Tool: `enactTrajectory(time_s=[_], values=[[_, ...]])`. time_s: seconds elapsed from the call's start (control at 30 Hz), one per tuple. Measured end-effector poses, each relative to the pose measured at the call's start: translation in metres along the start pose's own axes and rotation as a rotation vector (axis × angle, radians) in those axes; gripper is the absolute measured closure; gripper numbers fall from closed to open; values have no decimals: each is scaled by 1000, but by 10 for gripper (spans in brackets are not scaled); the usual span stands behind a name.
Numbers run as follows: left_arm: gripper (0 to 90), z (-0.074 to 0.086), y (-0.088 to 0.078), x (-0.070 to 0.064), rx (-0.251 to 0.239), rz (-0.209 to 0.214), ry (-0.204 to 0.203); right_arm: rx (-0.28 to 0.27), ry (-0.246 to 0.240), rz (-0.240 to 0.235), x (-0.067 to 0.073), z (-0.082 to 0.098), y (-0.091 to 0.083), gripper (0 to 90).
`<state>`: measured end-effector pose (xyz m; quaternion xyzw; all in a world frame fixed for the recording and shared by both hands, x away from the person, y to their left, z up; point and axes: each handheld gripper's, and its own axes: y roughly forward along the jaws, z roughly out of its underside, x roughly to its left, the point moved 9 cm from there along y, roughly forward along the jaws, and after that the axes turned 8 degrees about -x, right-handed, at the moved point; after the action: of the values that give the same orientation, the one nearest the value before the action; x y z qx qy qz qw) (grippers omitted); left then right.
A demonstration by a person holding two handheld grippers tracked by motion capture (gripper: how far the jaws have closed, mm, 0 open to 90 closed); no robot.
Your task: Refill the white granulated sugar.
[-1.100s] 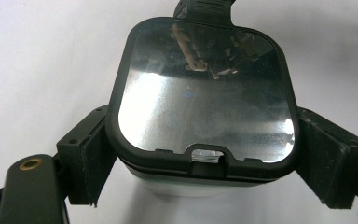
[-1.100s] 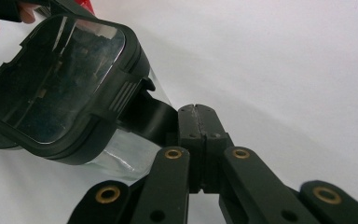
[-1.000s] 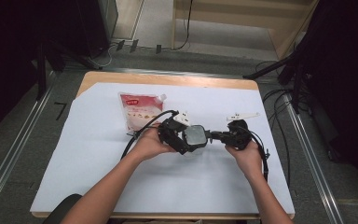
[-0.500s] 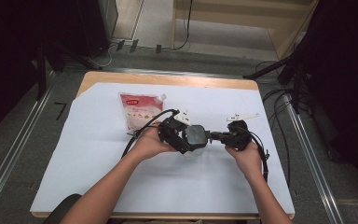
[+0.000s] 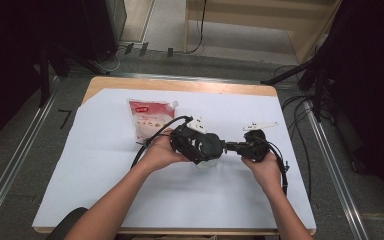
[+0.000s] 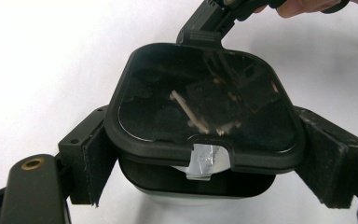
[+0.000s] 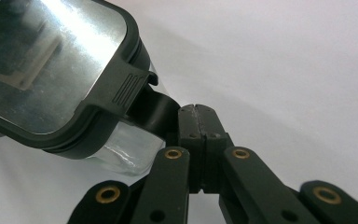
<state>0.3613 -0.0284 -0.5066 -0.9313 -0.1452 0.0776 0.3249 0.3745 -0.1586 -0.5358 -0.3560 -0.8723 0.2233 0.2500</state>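
Landmark: the white sheet (image 5: 105, 170) covering the table. A clear container (image 7: 121, 154) with a black-rimmed lid (image 6: 205, 107) stands near the middle of the sheet, between the person's two hands. In the left gripper view the left gripper (image 6: 205, 158) straddles the container: its two padded black jaws sit flat against opposite walls just under the lid rim, one pad (image 6: 91, 158) on each side, so the fingers are pinching the container body. The lid has a glossy window that mirrors overhead fixtures, and a strip of silvery tape (image 6: 205, 161) hangs at the near edge of the rim. In the right gripper view the right gripper (image 7: 198, 116) has its fingertips pressed together, pads meeting along a thin seam, and they appear to pinch the black tab (image 7: 151, 109) that projects from the lid's ribbed corner latch; whether the tab lies fully between the pads cannot be told. In the high view both grippers meet over the container, left gripper (image 5: 200, 145) and right gripper (image 5: 237, 146) nose to nose. A pink-and-white pouch (image 5: 150, 117) lies flat on the sheet, toward its far left, apart from the container.
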Motion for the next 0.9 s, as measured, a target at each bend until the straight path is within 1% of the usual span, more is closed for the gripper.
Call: enactTrajectory(time_s=[0.13,0.17,0.23,0.27,0.3,0.33,0.37,0.4,0.43,0.47,0.53,0.6,0.63,0.67,0.73,0.77,0.83,0.9], values=[[169,-2,0,-1,-7,1,-10,-1,4,0,0,0,0,900],[168,-2,0,-1,-3,2,-7,-4,3,-2,0,0,0,900],[167,-3,0,-1,-1,-1,-14,-4,5,-3,1,0,-1,900],[166,-4,0,-1,-6,-2,-17,-6,7,-3,1,0,-1,900],[166,-5,-1,-1,-8,2,-9,-6,9,-5,1,0,-1,900],[166,-8,-2,-2,-26,-1,-10,-8,8,-8,1,0,-1,900],[180,-11,-4,-4,-45,22,-12,-6,10,-9,2,1,-1,900],[259,-15,-6,-6,-72,48,-19,-4,7,-10,2,1,-2,900],[282,-17,-7,-7,-81,48,-24,-3,5,-10,2,1,-2,900],[283,-20,-7,-8,-83,45,-27,-4,4,-9,3,1,-1,900],[288,-22,-8,-8,-79,45,-27,-3,10,-8,3,1,-2,900],[328,-22,-9,-10,-73,53,-23,-1,12,-8,3,2,-2,900],[342,-23,-9,-11,-76,54,-28,-5,10,-8,3,2,-2,900],[361,-24,-10,-12,-71,55,-15,-4,11,-7,3,2,-2,900],[386,-26,-10,-13,-73,52,-8,-7,7,-7,2,2,-1,900],[399,-26,-10,-13,-60,49,-1,-5,9,-8,3,2,-1,900],[424,-27,-11,-14,-47,52,-5,-6,12,-9,3,2,-1,900],[459,-28,-11,-17,-45,69,-18,-7,14,-11,3,2,-1,900]])
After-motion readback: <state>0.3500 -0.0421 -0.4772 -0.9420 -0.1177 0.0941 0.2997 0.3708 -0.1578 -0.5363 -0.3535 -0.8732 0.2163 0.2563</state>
